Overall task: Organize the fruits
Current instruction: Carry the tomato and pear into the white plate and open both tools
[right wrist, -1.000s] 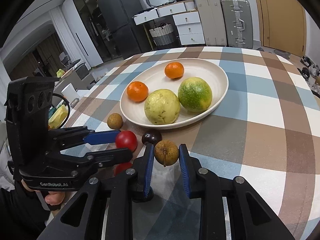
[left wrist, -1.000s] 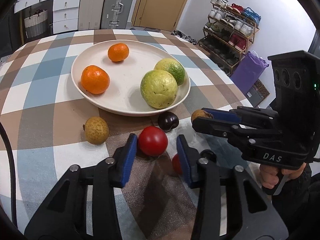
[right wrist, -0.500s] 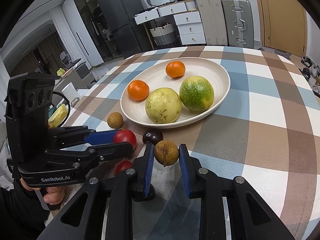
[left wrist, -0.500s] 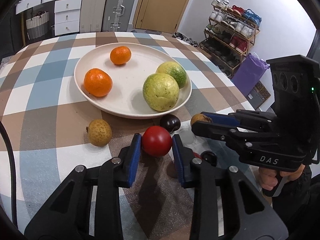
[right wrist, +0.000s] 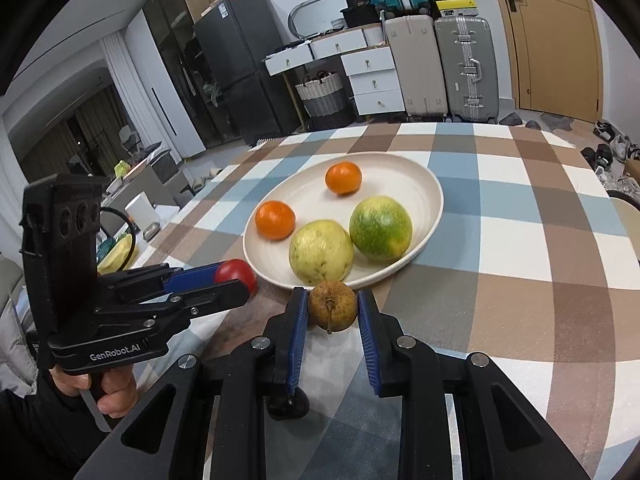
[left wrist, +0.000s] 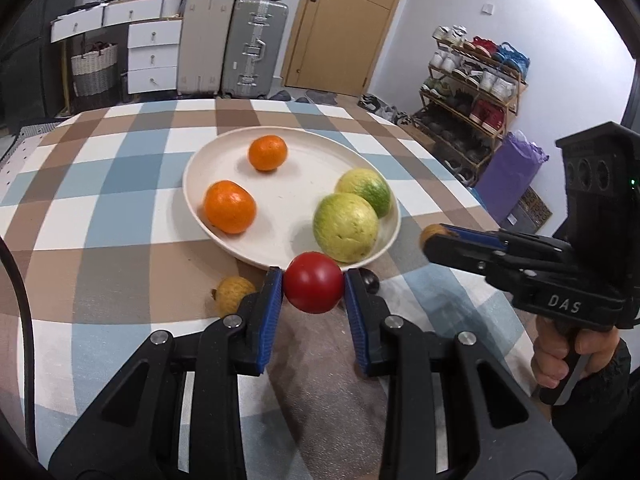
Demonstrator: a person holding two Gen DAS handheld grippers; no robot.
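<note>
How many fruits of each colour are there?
Orange: 2
Yellow-green: 2
Red: 1, in the left gripper
Brownish: 2
Dark purple: 1
Total: 8

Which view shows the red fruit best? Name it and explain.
The left wrist view: the red fruit sits centred and whole between the left tool's pads. In the right wrist view it is small, off to the side, partly hidden behind that tool's fingers.
</note>
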